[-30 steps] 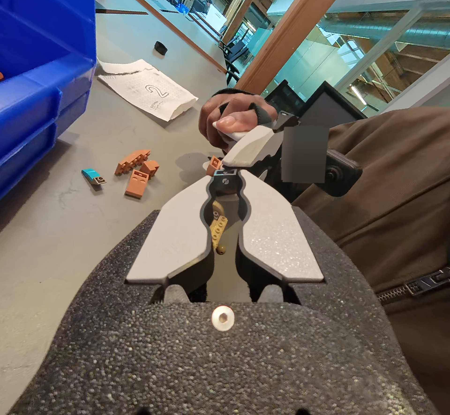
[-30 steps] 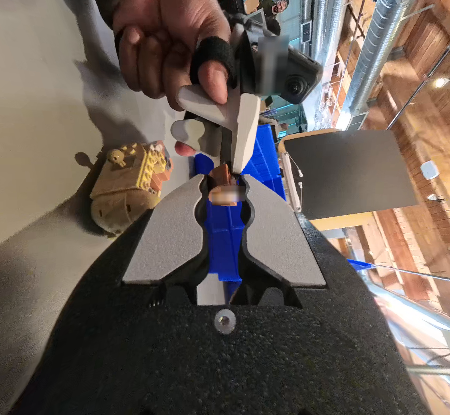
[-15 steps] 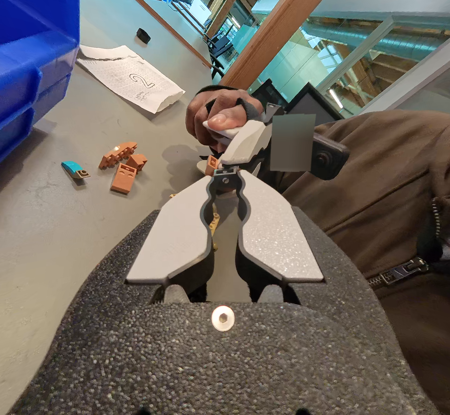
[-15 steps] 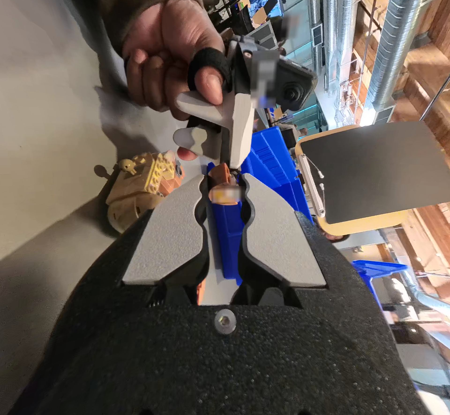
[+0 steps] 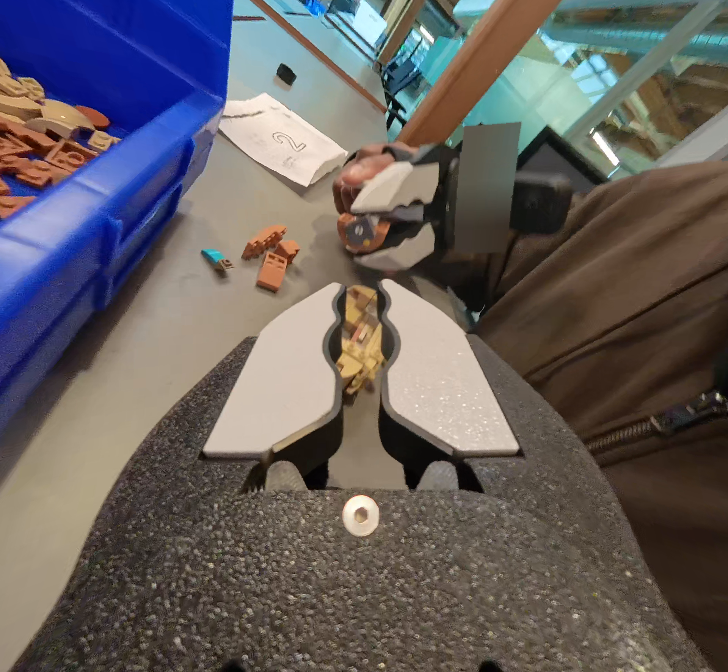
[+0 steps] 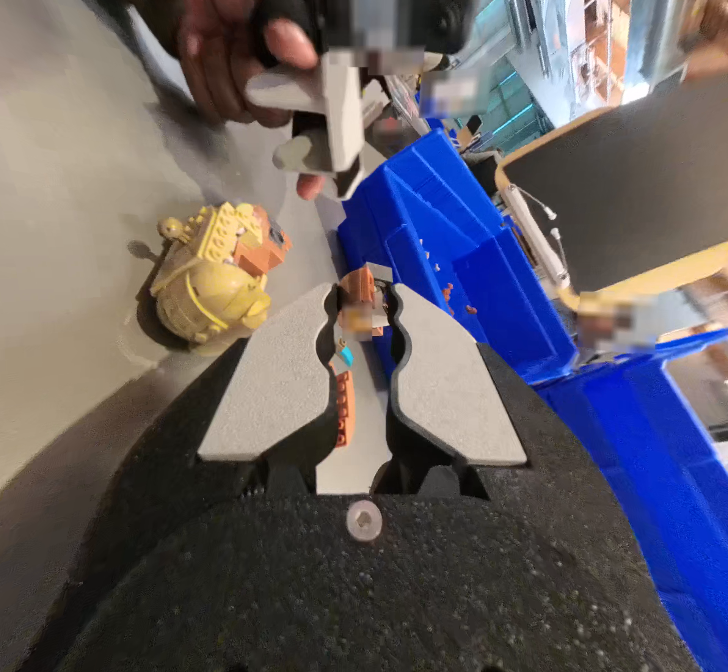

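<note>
Clenching a small brown brick assembly (image 6: 356,286) just above frame centre, the right gripper (image 6: 364,294) is pressing both pads on it. In the left wrist view a dark grey round piece is facing out of that assembly. A second ago the left gripper (image 5: 360,290) was meeting it tip to tip with a dark grey part between its fingers. Now it is hanging back and apart, jaws slightly parted on nothing, with the tan brick model (image 6: 212,275) showing through the gap on the grey table (image 5: 157,318). Loose brown bricks (image 5: 272,255) and a teal piece (image 5: 214,257) are lying left of centre. The blue bin (image 5: 118,62) is now filling the upper left.
</note>
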A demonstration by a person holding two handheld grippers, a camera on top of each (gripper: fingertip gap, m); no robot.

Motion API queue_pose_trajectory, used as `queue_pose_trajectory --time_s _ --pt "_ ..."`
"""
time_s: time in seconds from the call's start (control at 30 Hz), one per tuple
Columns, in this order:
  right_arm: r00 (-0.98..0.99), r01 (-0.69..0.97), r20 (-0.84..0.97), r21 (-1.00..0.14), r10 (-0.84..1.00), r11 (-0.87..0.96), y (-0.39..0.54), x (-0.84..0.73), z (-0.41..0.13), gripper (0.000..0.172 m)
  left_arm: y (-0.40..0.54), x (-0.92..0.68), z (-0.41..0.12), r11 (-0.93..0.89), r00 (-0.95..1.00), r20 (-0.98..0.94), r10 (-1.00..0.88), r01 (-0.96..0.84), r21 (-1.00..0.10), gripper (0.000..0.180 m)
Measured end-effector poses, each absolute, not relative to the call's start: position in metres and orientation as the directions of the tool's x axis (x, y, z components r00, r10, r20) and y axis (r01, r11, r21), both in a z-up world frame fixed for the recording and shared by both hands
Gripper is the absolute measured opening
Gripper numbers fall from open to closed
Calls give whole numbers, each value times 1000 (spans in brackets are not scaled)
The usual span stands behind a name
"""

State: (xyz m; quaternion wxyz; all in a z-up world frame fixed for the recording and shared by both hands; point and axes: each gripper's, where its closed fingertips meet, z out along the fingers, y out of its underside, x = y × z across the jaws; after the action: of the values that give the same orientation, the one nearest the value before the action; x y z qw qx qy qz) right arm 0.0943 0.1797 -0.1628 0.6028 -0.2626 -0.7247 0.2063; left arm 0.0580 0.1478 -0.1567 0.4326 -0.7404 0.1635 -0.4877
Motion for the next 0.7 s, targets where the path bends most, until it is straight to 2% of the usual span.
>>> queue_pose_trajectory --time_s 0.17,0.33,0.47,0.53,0.6,0.7 --pt "-149 177 583 -779 798 602 184 92 -163 24 125 54 -195 -493 576 309 -757 -193 -848 40" --pt "-168 246 215 -936 962 252 190 91 -162 24 131 64 -211 -353 609 42 -792 -401 -845 43" --pt "-194 267 -107 -962 975 -52 190 94 -156 24 150 75 -216 -355 652 -15 -758 -432 -829 36" --pt "-205 259 -198 -955 958 -142 189 96 -151 24 163 82 -215 -360 680 -28 -732 -422 -832 36" --pt "-192 253 -191 -957 963 -140 191 98 -147 24 173 89 -208 -355 695 -12 -719 -381 -854 39" --pt "-165 241 -66 -970 984 -25 192 101 -140 24 176 84 -185 -341 713 59 -698 -260 -903 41"
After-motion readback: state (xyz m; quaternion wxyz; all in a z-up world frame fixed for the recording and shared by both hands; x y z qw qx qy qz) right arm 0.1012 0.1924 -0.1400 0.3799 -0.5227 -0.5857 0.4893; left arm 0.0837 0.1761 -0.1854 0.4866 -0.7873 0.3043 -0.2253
